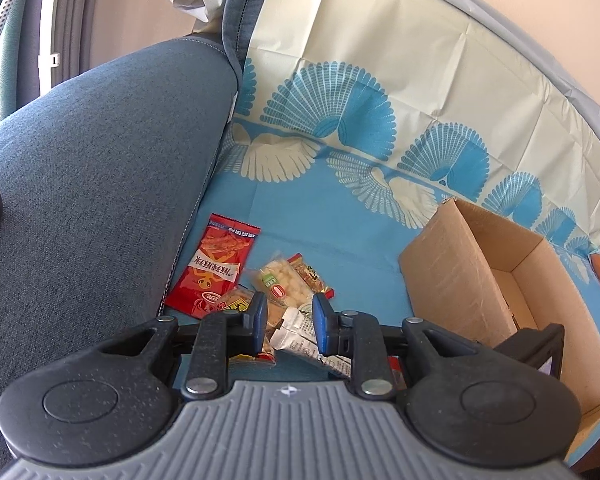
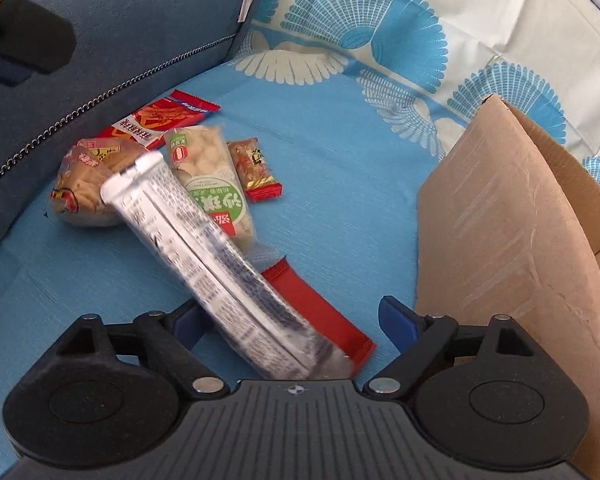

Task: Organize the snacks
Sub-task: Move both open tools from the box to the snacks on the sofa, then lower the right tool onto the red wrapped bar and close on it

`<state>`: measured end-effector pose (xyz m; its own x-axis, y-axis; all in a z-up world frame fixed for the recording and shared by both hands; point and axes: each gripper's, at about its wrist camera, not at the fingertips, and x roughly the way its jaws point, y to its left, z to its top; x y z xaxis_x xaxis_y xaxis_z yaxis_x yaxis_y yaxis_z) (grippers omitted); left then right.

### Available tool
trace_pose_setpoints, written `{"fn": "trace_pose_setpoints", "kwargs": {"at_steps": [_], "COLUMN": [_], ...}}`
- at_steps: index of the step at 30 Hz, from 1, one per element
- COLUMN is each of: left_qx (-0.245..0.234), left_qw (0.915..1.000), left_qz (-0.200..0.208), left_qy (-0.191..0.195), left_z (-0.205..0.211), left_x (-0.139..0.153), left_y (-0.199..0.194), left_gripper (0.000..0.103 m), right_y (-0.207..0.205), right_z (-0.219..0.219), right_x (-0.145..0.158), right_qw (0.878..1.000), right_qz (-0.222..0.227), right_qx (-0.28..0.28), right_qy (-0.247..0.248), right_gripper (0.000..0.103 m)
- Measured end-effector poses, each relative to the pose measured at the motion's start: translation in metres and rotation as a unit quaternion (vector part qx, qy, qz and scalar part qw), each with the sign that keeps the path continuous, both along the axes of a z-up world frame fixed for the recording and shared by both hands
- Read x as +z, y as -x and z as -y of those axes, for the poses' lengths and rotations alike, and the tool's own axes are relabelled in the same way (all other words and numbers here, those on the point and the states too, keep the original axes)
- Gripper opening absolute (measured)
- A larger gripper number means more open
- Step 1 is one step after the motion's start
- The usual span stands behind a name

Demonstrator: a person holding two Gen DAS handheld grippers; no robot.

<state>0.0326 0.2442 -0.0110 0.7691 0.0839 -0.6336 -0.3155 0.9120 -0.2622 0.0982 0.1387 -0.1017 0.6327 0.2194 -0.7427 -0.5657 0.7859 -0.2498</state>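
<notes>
Cardboard box (image 2: 512, 216) waits beside the snacks so the right hand-held gripper (image 2: 294, 320), released around a white packet (image 2: 204, 248), can load it.

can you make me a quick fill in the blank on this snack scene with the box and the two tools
1. The brown cardboard box stands on a ____ patterned cloth.
2. The long white printed snack packet lies between the wide-open fingers of the ____ tool.
3. The flat plain red wrapper lies partly ____ the white packet.

Missing words: blue; right; under
</notes>
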Motion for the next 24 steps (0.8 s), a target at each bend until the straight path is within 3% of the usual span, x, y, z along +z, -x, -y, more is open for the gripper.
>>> {"fn": "trace_pose_setpoints", "kwargs": {"at_steps": [2,4,6,10,14,19,24], "left_qx": [-0.002,-0.003,-0.003,0.001,0.008,0.014,0.002], "left_qw": [1.0,1.0,1.0,1.0,0.9998,0.9992,0.9968], "left_qz": [-0.002,-0.001,-0.002,-0.001,-0.003,-0.01,-0.03], "left_qy": [0.001,0.001,0.001,0.006,0.016,0.037,0.075], "left_z": [0.001,0.001,0.0,-0.002,-0.005,-0.009,-0.014], "left_x": [-0.001,-0.001,-0.002,-0.002,-0.004,-0.008,-0.017], "left_y": [-0.001,-0.002,-0.002,-0.001,0.0,0.002,0.002], "left_gripper": [0.027,0.027,0.027,0.027,0.027,0.028,0.036], "right_y": [-0.003,-0.009,-0.013,0.0,0.017,0.034,0.053], "right_z": [0.002,0.011,0.019,0.019,0.017,0.018,0.036], "right_x": [0.0,0.002,0.004,0.01,0.015,0.021,0.041], "right_qw": [1.0,0.997,0.993,0.992,0.985,0.962,0.965], "right_qz": [-0.01,-0.054,-0.081,-0.086,-0.125,-0.201,-0.184], "right_qx": [-0.002,-0.017,-0.03,0.008,0.06,0.107,0.105], "right_qy": [-0.008,-0.05,-0.083,-0.086,-0.107,-0.149,-0.154], "right_gripper": [0.088,0.078,0.075,0.057,0.041,0.04,0.043]}}
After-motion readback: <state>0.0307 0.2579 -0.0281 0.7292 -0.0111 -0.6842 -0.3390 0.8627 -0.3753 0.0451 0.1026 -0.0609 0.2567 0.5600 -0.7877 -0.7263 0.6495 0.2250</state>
